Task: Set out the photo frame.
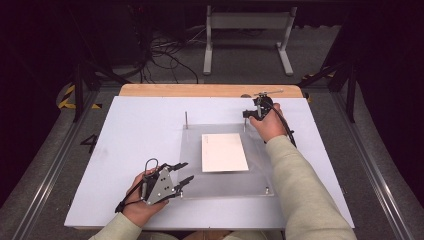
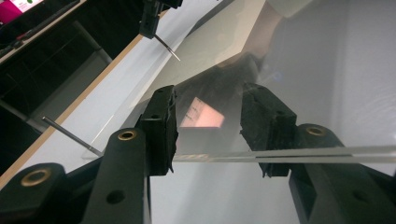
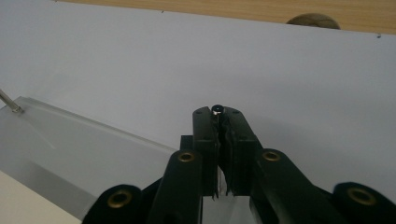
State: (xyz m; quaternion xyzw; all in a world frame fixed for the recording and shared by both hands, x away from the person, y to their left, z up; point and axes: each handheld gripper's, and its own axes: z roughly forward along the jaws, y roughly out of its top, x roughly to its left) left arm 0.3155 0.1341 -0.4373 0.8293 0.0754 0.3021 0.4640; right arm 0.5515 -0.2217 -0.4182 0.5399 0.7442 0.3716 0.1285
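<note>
— High view first: what's the big white thing?

— A white board (image 1: 145, 130) covering the bench (image 1: 210, 90), whose wooden edge shows at the far side. On it lies a clear acrylic plate (image 1: 225, 187), flat, with a white card (image 1: 224, 152) at about its middle, whether on or under the plate I cannot tell.

— Why the pins?

— Thin metal pins stand at the plate's corners. One (image 1: 186, 120) is upright at the far left corner, and a short stud (image 1: 267, 189) sits at the near right. I'd guess they locate the plate.

— And the hands?

— The right gripper (image 1: 258, 112) is at the far right corner. In its own view the jaws are pinched tight on a pin (image 3: 217, 109), only its round top showing. It looks like a pin being seated or pulled, though I can't say which.

— The left?

— The left gripper (image 1: 181, 179) rests at the plate's near left edge, jaws wide. From its view the plate edge (image 2: 215, 157) runs across between them, unclamped. Probably ready to steady the plate.
</note>
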